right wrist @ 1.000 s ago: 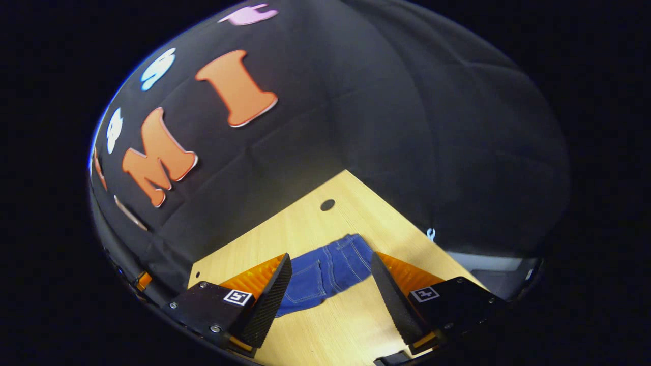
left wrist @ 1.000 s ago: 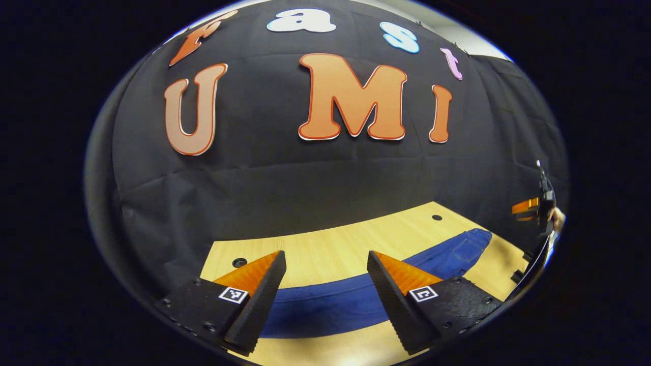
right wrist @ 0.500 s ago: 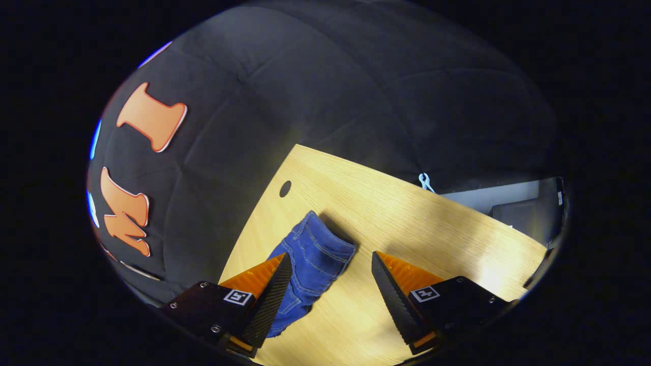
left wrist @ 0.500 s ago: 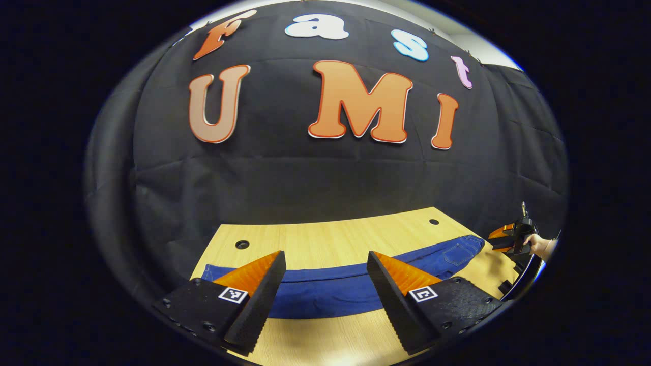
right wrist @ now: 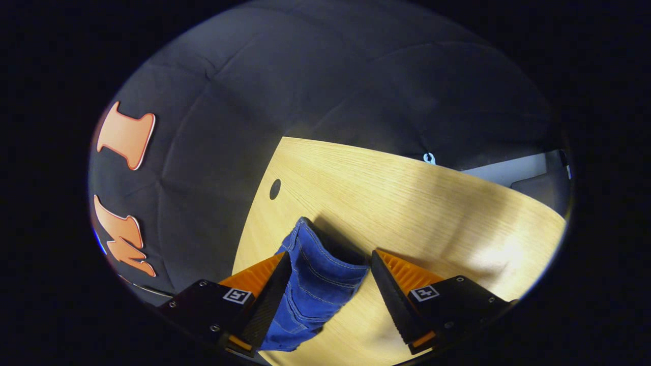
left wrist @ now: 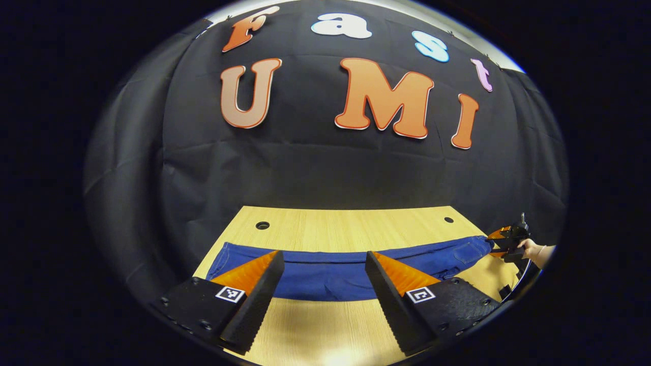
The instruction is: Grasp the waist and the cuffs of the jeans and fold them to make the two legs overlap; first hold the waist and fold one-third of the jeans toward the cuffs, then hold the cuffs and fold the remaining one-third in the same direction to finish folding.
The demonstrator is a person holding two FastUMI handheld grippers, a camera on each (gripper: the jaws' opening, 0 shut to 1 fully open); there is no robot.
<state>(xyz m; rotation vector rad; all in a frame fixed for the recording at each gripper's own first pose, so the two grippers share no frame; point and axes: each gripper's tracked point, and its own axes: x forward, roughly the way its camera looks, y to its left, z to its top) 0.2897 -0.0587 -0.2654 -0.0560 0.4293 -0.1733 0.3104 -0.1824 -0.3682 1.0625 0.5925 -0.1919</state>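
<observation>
1. Jeans [left wrist: 330, 277]: blue denim, laid out lengthwise across the wooden worktop [left wrist: 351, 231], both legs already overlapped into one long band. In the left gripper view the cuff end lies at the left, the waist end at the far right.
2. Left hand-held gripper [left wrist: 323, 269]: fingers spread wide apart, released, holding nothing. It hovers over the near side of the jeans, around the leg section toward the cuffs; contact with the cloth cannot be told.
3. Right hand-held gripper [right wrist: 329, 269]: fingers apart, released, set either side of the waist end of the jeans [right wrist: 315, 284]. The denim lies between the fingers; the left finger looks close against the cloth, the right one stands just beside it with a gap.
4. Right hand-held gripper, as seen far off in the left gripper view [left wrist: 501, 239]: at the waist end, held by a person's hand [left wrist: 534, 250].
5. Worktop holes: two round dark holes [left wrist: 262, 225] near the back edge, well apart.
6. Backdrop: black cloth wall [left wrist: 305, 168] behind the worktop.
</observation>
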